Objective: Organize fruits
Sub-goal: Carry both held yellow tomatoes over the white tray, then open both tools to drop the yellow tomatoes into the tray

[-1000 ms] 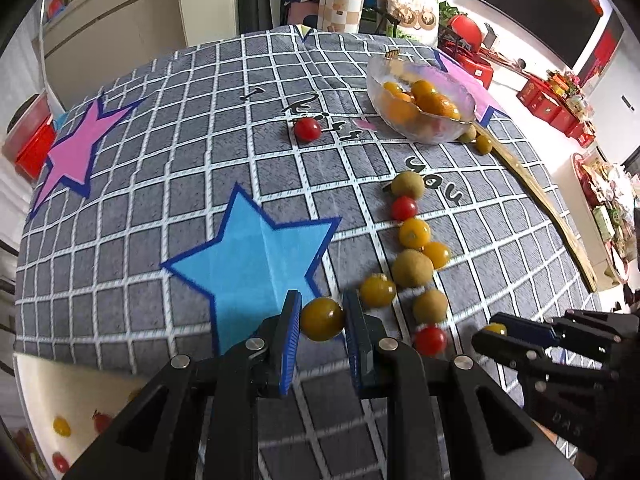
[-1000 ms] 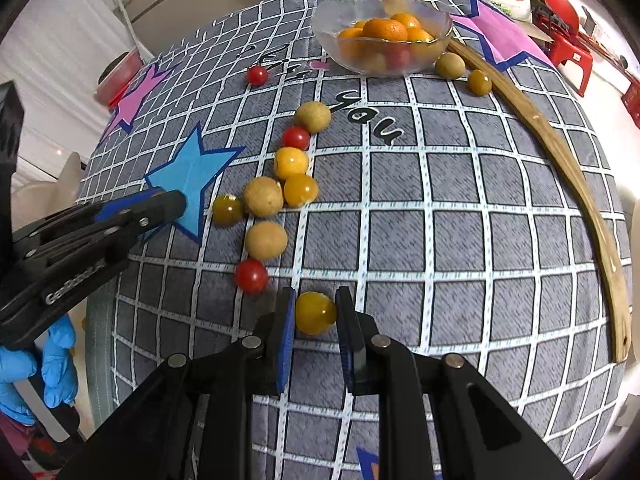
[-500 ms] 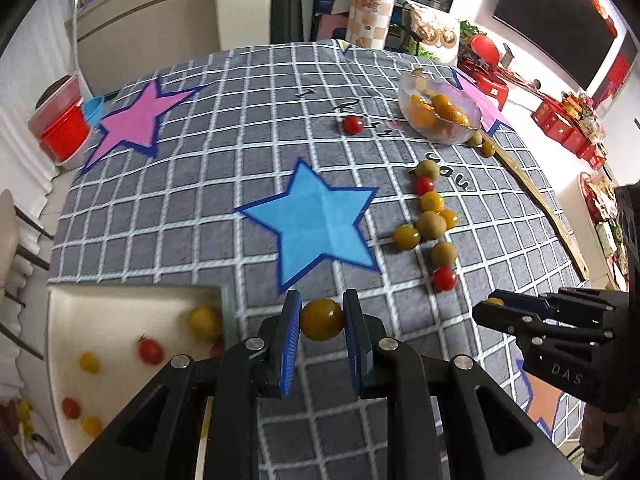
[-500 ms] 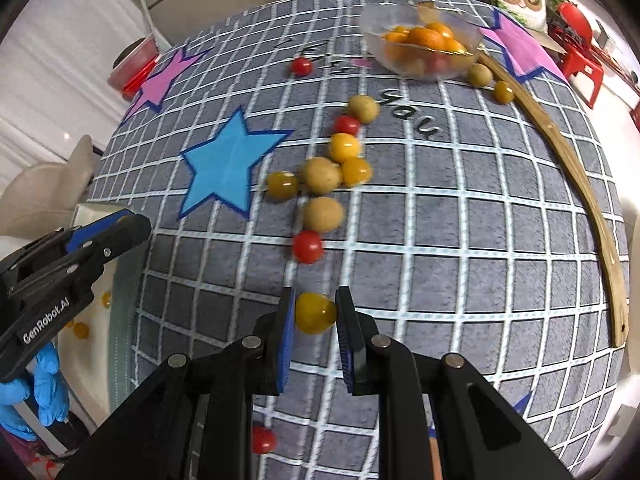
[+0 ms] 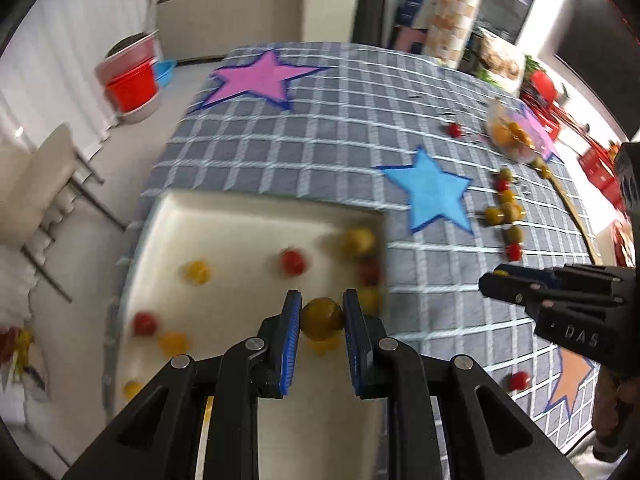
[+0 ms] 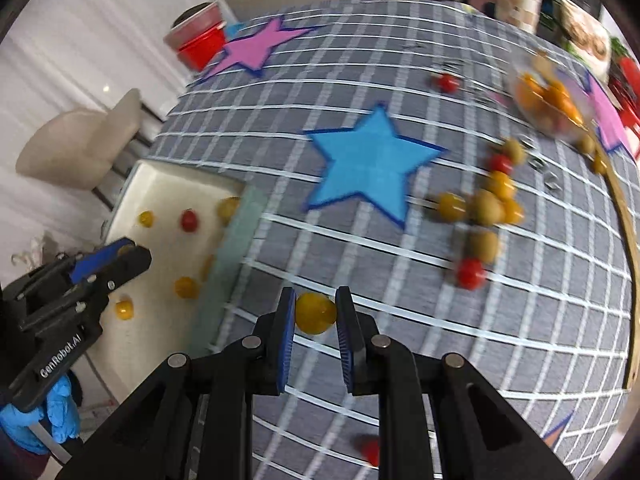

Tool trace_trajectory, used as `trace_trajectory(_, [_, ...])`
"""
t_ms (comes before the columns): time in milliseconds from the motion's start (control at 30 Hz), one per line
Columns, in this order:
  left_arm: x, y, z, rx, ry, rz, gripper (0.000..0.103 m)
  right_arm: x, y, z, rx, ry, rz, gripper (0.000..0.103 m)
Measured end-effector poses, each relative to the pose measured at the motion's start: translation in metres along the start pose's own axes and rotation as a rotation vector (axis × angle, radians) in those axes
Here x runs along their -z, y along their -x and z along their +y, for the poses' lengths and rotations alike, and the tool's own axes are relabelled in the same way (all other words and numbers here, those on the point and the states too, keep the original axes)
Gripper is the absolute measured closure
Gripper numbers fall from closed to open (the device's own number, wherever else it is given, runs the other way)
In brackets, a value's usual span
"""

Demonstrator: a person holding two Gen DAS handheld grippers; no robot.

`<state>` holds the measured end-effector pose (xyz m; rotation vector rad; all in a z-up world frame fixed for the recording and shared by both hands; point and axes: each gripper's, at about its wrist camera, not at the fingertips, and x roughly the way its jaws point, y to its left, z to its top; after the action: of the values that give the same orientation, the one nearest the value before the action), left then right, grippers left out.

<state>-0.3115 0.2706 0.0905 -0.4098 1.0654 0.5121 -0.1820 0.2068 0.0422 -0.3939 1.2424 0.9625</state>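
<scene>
two grippers, each pinching a small yellow fruit

the left gripper (image 5: 321, 318) is clamped on a dull olive-yellow tomato (image 5: 321, 317), round and smooth, held between its blue pads above the cream tray (image 5: 224, 236). the right gripper (image 6: 314, 315) is closed on a brighter yellow tomato (image 6: 315, 314), held over the grey checked tablecloth (image 6: 400, 320), near the tray's edge.

inside the tray lie several small red and yellow fruits, blurred in the left wrist view. on the cloth beyond the blue star (image 6: 370, 166) sits a cluster of loose fruits (image 6: 486, 208), yellow, tan and red, and farther off a clear bowl (image 6: 552, 100) holding orange and yellow fruits.

the left wrist view alone shows a single red tomato (image 5: 519, 380) on the cloth near an orange star, below the right gripper, which carries the letters "das". the right wrist view alone shows the blue-gloved hand (image 6: 44, 420) holding the left gripper, whose side reads "genrobot.ai". both views show a pink star (image 5: 256, 80), a red bucket (image 5: 130, 88) on the floor and a pale chair (image 6: 84, 140) beside the table.
</scene>
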Motion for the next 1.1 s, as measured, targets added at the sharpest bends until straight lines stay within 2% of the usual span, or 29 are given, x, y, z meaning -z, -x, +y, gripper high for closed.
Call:
trace_trajectory(400, [0.051,0.017,0.080,-0.126,0.164,0.022,0.081,-0.018,-0.036,0.094,-0.077,0.159,0.058,0.081])
trace_trajectory(600, [0.073,0.007,0.100,-0.161,0.234,0.057,0.081,-0.022,-0.063,0.121,-0.067,0.226,0.096,0.081])
trace_trajectory(800, [0.089,-0.008,0.105,-0.181,0.256,0.097,0.081,-0.026,-0.080,0.133,-0.033,0.260,0.107,0.081])
trace_trajectory(1100, [0.096,-0.017,0.097,-0.233,0.194,0.112,0.080,-0.019,-0.095,0.138,0.021,0.285,0.126,0.081])
